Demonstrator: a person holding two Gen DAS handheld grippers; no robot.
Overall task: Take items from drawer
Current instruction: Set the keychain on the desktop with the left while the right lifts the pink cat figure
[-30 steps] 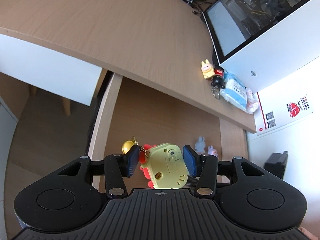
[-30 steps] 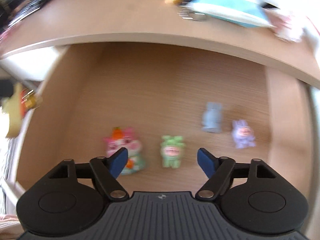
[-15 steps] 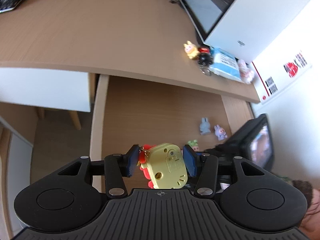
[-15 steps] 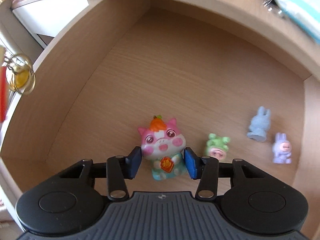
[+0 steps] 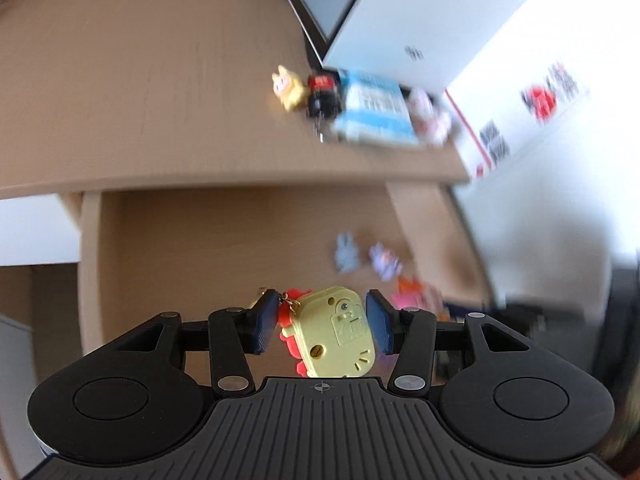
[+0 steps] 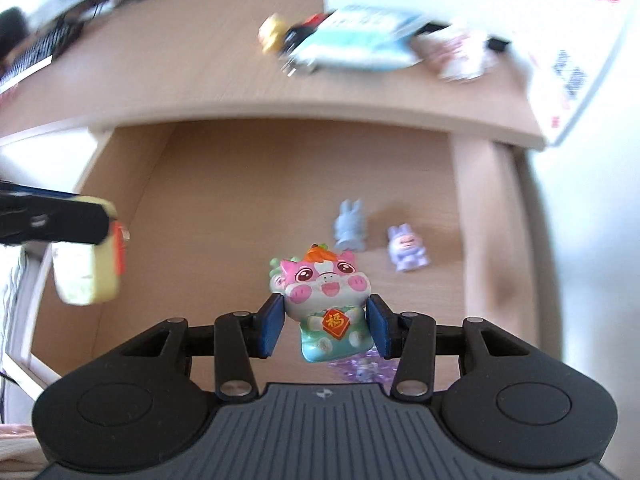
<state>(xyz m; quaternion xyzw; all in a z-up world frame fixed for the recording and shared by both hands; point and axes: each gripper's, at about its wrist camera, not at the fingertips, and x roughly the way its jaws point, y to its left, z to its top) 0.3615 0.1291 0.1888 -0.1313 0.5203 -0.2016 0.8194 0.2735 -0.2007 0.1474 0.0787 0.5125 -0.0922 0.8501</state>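
Your left gripper (image 5: 322,328) is clamped on a pale yellow toy (image 5: 338,334), its flat back toward the camera, red parts and a small gold chain showing at its left edge; the moulded marks on that back are too small to read. It is held up above the open drawer (image 5: 224,248).

Your right gripper (image 6: 326,326) is clamped on the pink pig figure (image 6: 326,300), blue pads pressed to both its sides. The pig wears an orange tuft and a teal outfit, and holds a red diamond plaque bearing a gold Chinese character, which reads as 福. It is lifted clear of the drawer floor.

From the right wrist view, the left gripper with the yellow toy shows at the far left edge, blurred.

Left in the drawer: a blue-grey rabbit figure (image 6: 350,228) and a lilac rabbit figure (image 6: 406,248) just beside each other near the right wall; a green figure (image 6: 276,276) peeks out behind the pig. Something purple and glittery (image 6: 360,364) lies under your right gripper, not identifiable.

On the counter (image 5: 140,92) above the drawer: a small yellow figure (image 5: 288,88), a black and red item (image 5: 322,94), a blue and white packet (image 5: 374,112), a pinkish toy (image 5: 428,116), all motion-blurred. The packet's print is unreadable. A white box (image 5: 420,12) stands behind; its small dark mark cannot be read
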